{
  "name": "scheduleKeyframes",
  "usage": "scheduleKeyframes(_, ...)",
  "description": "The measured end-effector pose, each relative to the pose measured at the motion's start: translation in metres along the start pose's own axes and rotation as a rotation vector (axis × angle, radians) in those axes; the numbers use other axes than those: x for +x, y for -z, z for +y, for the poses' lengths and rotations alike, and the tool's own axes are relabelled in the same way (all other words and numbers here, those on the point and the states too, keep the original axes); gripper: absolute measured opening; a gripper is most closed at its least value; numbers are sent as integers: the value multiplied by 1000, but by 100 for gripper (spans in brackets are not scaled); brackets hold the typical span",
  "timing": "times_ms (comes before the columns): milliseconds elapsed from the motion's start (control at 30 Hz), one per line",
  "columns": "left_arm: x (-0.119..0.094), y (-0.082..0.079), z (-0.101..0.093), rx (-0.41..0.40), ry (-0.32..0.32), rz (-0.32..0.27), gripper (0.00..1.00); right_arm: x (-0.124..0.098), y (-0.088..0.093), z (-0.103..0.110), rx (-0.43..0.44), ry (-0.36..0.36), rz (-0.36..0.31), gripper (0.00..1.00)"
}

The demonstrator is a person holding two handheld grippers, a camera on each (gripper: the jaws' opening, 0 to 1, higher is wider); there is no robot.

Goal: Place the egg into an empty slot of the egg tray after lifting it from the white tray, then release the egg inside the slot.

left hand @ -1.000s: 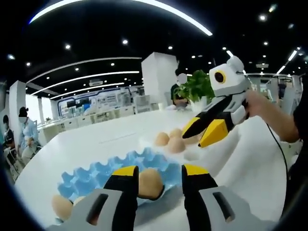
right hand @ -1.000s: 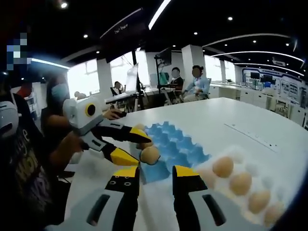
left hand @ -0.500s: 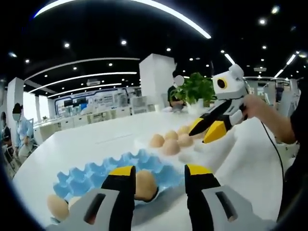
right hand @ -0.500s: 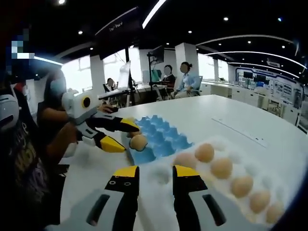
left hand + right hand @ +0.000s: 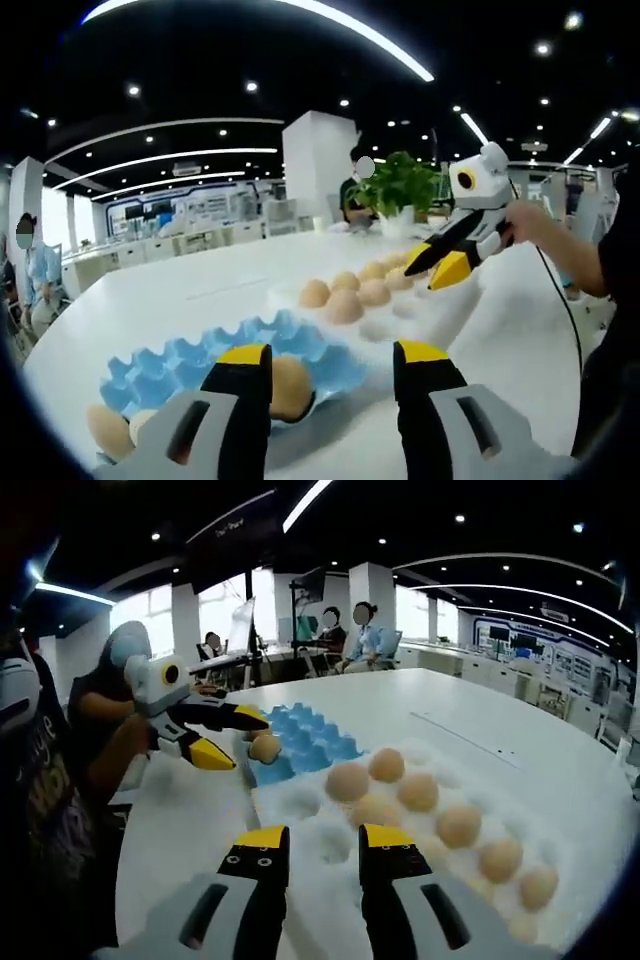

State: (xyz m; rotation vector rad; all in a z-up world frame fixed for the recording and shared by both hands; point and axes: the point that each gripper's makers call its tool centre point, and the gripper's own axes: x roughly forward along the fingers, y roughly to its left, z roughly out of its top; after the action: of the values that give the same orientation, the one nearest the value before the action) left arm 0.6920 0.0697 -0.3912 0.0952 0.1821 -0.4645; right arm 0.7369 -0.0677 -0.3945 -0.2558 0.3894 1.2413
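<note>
A blue egg tray (image 5: 190, 360) lies on the white table, with a brown egg (image 5: 290, 385) sitting in its near corner slot. My left gripper (image 5: 332, 355) stands open just above that egg, which shows beside its left jaw without being held. In the right gripper view the left gripper (image 5: 238, 740) hovers open at the same egg (image 5: 265, 747) on the blue tray (image 5: 310, 745). My right gripper (image 5: 323, 837) is open over the white tray (image 5: 300, 802), which holds several eggs (image 5: 400, 790). From the left it shows as the right gripper (image 5: 432, 272) above the white tray (image 5: 400, 325).
Another egg (image 5: 100, 430) sits at the blue tray's far end. The person's arm (image 5: 580, 260) reaches in from the right. A potted plant (image 5: 400, 185) stands beyond the table. Seated people (image 5: 350, 640) are at the far side.
My right gripper has drawn back from the blue tray to over the white tray, which now shows more fully. The left gripper stays open beside the egg in the blue tray.
</note>
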Motion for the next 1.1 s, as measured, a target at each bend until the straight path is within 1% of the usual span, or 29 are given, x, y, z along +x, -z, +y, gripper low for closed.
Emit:
scheduleKeyframes(267,4,-1,-6,-1,21,1,51,-23,9,-16,12,67,-3,28)
scheduleKeyframes(367,4,1,-7,-2,24,7,51,-34,13,-27,22,96,-1,28)
scheduleKeyframes(467,6,3,-6,-5,23,17,56,-43,17,-35,32,121,1,28)
scheduleKeyframes(600,6,3,-8,-7,27,16,56,-54,23,-44,34,163,13,28)
scheduleKeyframes(700,7,2,-9,-5,32,15,56,-61,28,-50,42,179,20,28)
scheduleKeyframes(800,7,4,-9,-4,36,19,56,-69,39,-55,45,214,46,29)
scheduleKeyframes(900,6,4,-7,-7,31,15,56,-76,45,-60,54,237,55,29)
scheduleKeyframes(1000,5,5,-6,-10,29,15,56,-83,46,-62,64,257,49,28)
scheduleKeyframes(1100,6,5,-5,-11,31,13,56,-89,50,-68,56,297,69,29)
